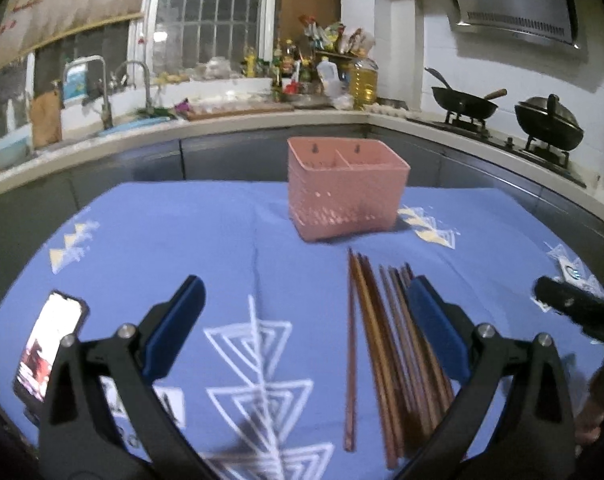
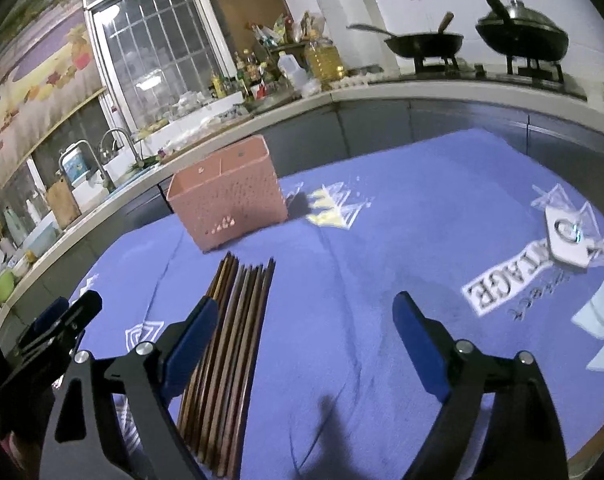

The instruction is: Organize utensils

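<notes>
Several brown wooden chopsticks [image 1: 385, 344] lie side by side on the blue cloth, also in the right wrist view [image 2: 230, 344]. A pink two-compartment utensil holder [image 1: 343, 188] stands upright beyond them, empty as far as I can see, and shows in the right wrist view [image 2: 226, 196]. My left gripper [image 1: 305, 292] is open and empty above the cloth, its right finger over the chopsticks. My right gripper [image 2: 305, 312] is open and empty, with the chopsticks by its left finger.
A phone [image 1: 48, 344] with a lit screen lies at the left of the blue cloth [image 1: 182, 240]. A white tag in clear plastic [image 2: 569, 236] lies at the right. A kitchen counter with sink [image 1: 102, 128], bottles and two woks [image 1: 465, 106] runs behind the table.
</notes>
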Demonstrator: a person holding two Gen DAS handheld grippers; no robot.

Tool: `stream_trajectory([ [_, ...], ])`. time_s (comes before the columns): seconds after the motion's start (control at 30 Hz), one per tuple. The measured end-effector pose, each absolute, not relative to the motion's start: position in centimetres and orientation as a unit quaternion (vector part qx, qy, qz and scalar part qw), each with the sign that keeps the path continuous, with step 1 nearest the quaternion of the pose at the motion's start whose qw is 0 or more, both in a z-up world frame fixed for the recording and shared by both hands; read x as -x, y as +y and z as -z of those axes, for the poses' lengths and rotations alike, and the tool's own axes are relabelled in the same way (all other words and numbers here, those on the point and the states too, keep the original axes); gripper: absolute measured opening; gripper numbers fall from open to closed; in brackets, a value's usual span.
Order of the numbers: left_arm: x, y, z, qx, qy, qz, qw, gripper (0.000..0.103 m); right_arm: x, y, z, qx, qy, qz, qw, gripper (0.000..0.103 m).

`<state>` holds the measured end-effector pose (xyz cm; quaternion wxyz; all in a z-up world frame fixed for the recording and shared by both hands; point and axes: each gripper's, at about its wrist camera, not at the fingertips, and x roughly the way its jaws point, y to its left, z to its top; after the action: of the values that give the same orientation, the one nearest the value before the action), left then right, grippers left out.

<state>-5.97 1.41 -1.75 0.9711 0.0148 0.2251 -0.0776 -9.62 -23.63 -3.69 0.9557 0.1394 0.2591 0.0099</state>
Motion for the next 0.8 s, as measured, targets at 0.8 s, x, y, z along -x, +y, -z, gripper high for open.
stream_trajectory([
  [0.8, 3.1, 2.0, 1.3, -0.053, 0.213, 0.051, 0.974, 0.094, 8.0, -20.8, 2.6, -0.078, 0.257, -0.058, 0.962, 0.059],
])
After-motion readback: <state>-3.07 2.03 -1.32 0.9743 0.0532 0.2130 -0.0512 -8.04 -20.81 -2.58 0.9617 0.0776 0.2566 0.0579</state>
